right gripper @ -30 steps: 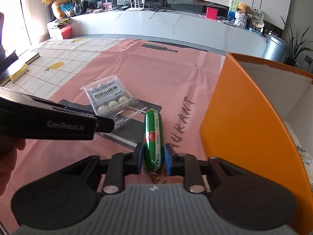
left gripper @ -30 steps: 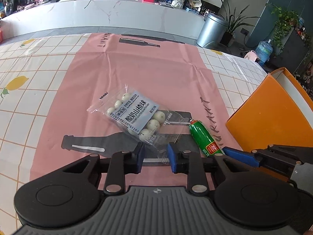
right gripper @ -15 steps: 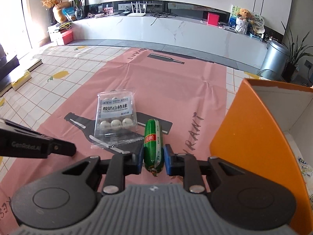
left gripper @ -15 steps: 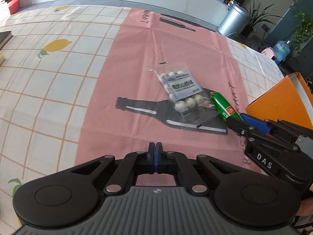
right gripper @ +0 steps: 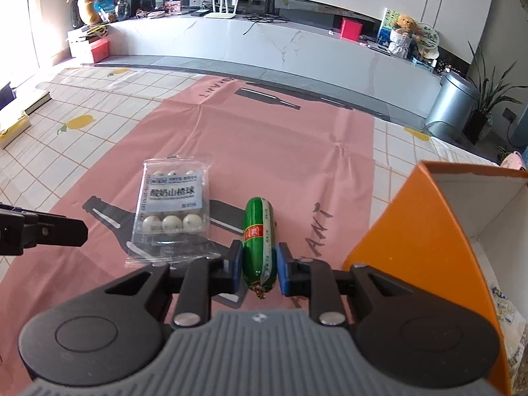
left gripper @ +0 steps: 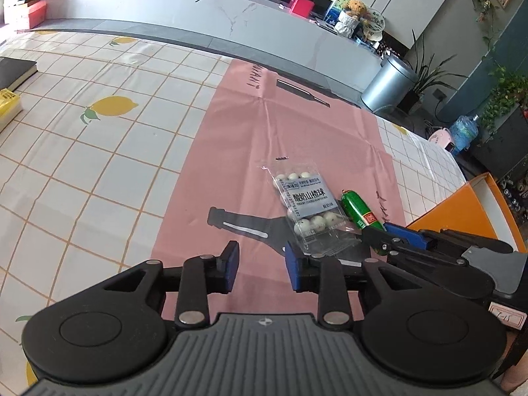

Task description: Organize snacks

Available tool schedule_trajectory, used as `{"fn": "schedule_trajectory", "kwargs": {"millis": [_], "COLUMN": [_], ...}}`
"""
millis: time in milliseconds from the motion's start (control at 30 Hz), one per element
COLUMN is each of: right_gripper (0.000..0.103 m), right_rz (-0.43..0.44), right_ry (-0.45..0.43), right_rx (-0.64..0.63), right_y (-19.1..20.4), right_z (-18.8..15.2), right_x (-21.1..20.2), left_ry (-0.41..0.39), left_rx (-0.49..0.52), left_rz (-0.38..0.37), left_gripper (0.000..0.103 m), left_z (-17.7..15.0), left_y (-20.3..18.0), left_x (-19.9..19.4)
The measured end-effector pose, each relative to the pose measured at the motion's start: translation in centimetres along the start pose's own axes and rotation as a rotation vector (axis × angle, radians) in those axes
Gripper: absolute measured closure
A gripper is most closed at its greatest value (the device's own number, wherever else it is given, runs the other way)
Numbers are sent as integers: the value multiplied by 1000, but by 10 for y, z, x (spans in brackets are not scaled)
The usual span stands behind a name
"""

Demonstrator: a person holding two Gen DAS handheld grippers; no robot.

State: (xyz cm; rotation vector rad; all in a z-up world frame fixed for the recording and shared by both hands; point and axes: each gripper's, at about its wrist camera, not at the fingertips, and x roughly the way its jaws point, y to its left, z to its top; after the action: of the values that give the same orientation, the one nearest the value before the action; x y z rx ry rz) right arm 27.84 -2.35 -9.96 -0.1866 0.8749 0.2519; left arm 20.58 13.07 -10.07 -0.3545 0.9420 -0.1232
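Right gripper [right gripper: 257, 265] clamps the green sausage [right gripper: 259, 234]; lift level into the orange box [right gripper: 429, 224]. Left gripper [left gripper: 260, 264] gapes, empty.

Both views bright, daylit. In the right wrist view, strongest light enters from upper left of frame, blown out to white there. Soft glare on the clear snack packet [right gripper: 171, 213] film. Shadows short and faint under the green sausage [right gripper: 259, 241]. Heavy fisheye bend at edges; dark vignette in corners. Focus sharp at centre, far background slightly soft. No motion blur.
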Motion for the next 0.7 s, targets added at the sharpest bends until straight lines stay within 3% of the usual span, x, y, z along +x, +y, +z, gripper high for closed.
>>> {"fn": "schedule_trajectory", "kwargs": {"millis": [100, 233, 300, 433, 600, 700], "right_gripper": [85, 85, 85, 85, 85, 85], "right_rz": [40, 112, 86, 24, 2, 30], "right_ry": [0, 3, 2, 8, -8, -13], "right_rx": [-17, 17, 23, 76, 97, 117], "right_y": [17, 28, 27, 10, -3, -9], "right_z": [1, -1, -1, -4, -12, -16], "right_x": [-1, -4, -5, -5, -7, -6], "left_ry": [-32, -51, -43, -45, -24, -7], "left_rx": [-39, -47, -38, 68, 282, 309], "left_rz": [2, -10, -20, -6, 30, 54], "left_gripper": [64, 50, 46, 27, 18, 18], "left_z": [3, 6, 8, 12, 15, 15], "left_y": [8, 11, 10, -4, -24, -28], "left_x": [-3, -3, 0, 5, 20, 32]}}
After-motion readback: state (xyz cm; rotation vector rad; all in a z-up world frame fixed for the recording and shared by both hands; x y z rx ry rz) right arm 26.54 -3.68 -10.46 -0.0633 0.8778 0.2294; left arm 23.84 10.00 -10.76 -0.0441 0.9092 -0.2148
